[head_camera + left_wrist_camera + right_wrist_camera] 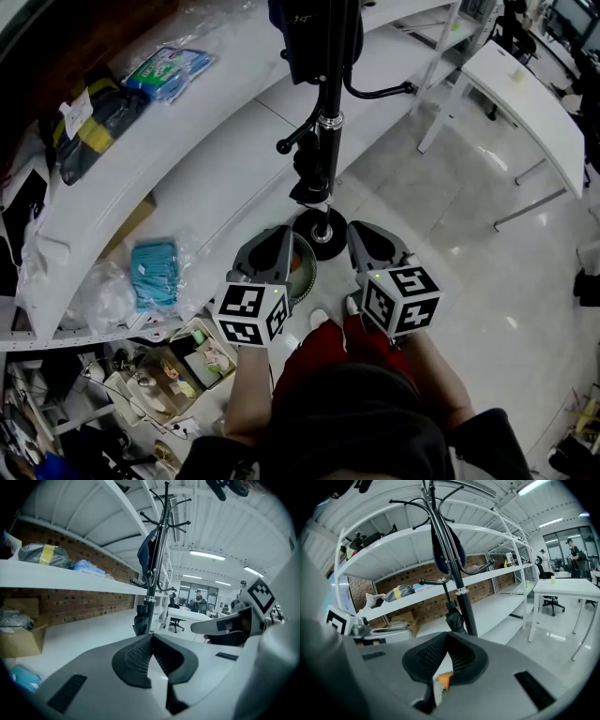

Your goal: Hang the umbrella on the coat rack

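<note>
On the coat rack [465,609], umbrella [452,618] upright, long axis vertical.

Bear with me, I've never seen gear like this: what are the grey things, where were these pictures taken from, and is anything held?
A person, not a robot, holds a gripper in each hand: left gripper, right gripper; the patterned cubes belong to them. One picture looks down from the person's head; the other two look along each gripper's jaws. Both are shut, holding nothing. Ahead stands a coat rack, with a folded dark umbrella hanging by its pole. White shelves hold packets.
</note>
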### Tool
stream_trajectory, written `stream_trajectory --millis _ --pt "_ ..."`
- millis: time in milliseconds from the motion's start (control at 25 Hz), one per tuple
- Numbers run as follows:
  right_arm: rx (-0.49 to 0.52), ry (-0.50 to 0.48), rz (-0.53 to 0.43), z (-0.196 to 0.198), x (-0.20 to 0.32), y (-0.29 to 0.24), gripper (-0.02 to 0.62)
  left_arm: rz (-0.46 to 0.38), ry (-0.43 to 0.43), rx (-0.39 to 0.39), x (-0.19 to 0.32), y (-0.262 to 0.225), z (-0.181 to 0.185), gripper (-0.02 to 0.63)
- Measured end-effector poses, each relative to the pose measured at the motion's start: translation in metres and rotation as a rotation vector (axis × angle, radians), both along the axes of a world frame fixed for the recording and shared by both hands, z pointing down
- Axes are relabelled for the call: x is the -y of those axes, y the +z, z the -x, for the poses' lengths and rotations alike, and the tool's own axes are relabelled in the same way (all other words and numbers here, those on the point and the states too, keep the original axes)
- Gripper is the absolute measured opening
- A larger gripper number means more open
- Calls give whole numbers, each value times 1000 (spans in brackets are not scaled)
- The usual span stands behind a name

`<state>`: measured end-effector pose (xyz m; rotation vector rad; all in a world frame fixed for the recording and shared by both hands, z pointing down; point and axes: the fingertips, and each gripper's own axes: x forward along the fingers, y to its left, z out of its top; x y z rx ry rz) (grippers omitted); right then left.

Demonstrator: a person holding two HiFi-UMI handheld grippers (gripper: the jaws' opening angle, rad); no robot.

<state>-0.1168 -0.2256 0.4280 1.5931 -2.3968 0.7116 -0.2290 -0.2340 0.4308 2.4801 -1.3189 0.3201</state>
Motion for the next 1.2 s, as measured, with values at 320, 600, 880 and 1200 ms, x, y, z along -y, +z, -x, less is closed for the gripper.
stream_trajectory --millis 320,600,880,1200 --pt "39 -24 -115 7 -12 -31 17 -99 -3 -15 -18 -38 5 12" --pt "37 -26 -228 7 -23 -65 17 -187 -39 -56 -32 -72 16 12" --pt "54 -15 -303 0 -31 -96 17 -242 -50 -85 -39 -95 21 12" --pt "84 -36 -327 -3 -38 -109 17 -255 -37 -113 -49 -108 14 12"
